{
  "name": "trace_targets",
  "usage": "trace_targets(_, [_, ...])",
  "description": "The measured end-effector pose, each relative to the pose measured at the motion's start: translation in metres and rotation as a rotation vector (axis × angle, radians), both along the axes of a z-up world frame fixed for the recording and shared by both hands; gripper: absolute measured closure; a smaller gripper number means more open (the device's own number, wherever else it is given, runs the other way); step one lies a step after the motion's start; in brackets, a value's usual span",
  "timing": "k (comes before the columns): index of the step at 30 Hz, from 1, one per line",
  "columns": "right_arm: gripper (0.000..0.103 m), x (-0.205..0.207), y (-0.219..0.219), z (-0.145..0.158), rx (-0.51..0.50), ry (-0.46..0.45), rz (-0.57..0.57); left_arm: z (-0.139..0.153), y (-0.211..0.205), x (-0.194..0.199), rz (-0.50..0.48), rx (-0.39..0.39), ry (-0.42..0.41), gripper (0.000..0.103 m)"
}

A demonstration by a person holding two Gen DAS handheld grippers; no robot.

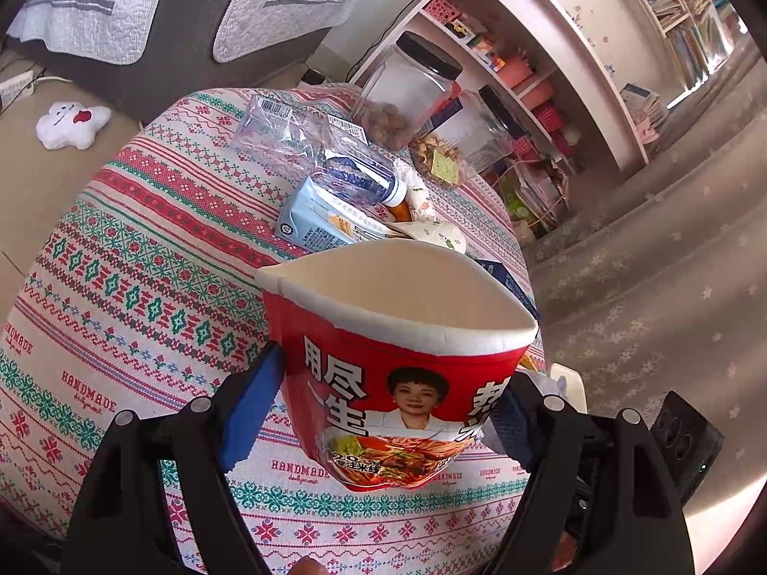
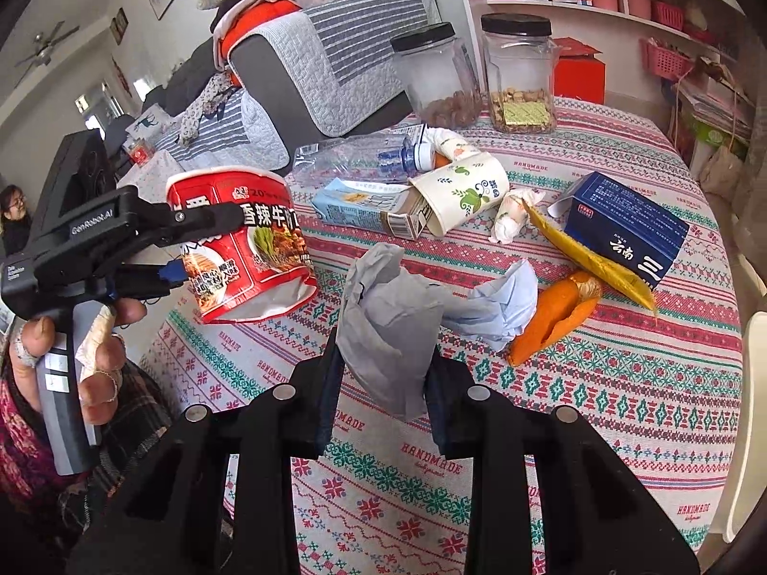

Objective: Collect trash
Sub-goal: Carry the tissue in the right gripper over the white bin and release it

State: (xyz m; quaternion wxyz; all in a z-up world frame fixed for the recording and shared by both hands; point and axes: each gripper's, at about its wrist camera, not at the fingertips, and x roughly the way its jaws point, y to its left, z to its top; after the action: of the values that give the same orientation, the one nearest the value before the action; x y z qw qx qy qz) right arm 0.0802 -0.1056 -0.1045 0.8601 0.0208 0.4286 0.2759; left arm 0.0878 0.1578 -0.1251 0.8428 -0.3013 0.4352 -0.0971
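Observation:
My left gripper [image 1: 378,412] is shut on a squashed red instant noodle cup [image 1: 398,364] and holds it above the patterned tablecloth [image 1: 120,287]. It also shows in the right wrist view, where the left gripper [image 2: 191,244] pinches the cup [image 2: 244,244] at the table's left edge. My right gripper [image 2: 383,383] is shut on a crumpled grey-white tissue [image 2: 388,330], lifted a little over the cloth. More trash lies on the table: a crushed plastic bottle [image 2: 354,158], a milk carton [image 2: 369,208], a paper cup [image 2: 462,191], orange peel [image 2: 556,316], a yellow wrapper [image 2: 589,258].
Two black-lidded jars [image 2: 517,72] with snacks stand at the far table edge. A blue box [image 2: 628,235] lies at right. A grey sofa [image 2: 307,76] is behind, pink-white shelves [image 2: 623,5] at the back right. A person sits at far left [image 2: 14,215].

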Motion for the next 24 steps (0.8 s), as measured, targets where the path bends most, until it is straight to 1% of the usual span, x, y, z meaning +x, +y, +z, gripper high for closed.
trace_targets(4, [0.073,-0.006,-0.011,0.015,0.013,-0.044,-0.032,0.000,-0.001,-0.001,0.002,0.008,-0.005,0.026])
trace_targets(9, [0.073,-0.009,-0.031,0.036,0.046,-0.101,-0.099,-0.001,-0.004,-0.002,0.003,0.024,-0.006,0.026])
trace_targets(12, [0.072,-0.011,-0.047,0.048,0.058,-0.138,-0.160,-0.002,-0.006,-0.002,0.002,0.036,-0.007,0.026])
trace_targets(16, [0.072,-0.017,-0.067,0.066,0.040,-0.197,-0.240,-0.002,-0.009,-0.001,0.006,0.042,-0.007,0.026])
trace_targets(20, [0.072,-0.022,-0.090,0.082,0.010,-0.247,-0.354,0.000,-0.012,-0.002,0.001,0.044,-0.016,0.026])
trace_targets(24, [0.071,-0.025,-0.119,0.092,-0.024,-0.286,-0.513,0.008,-0.023,-0.005,-0.028,0.072,-0.039,0.026])
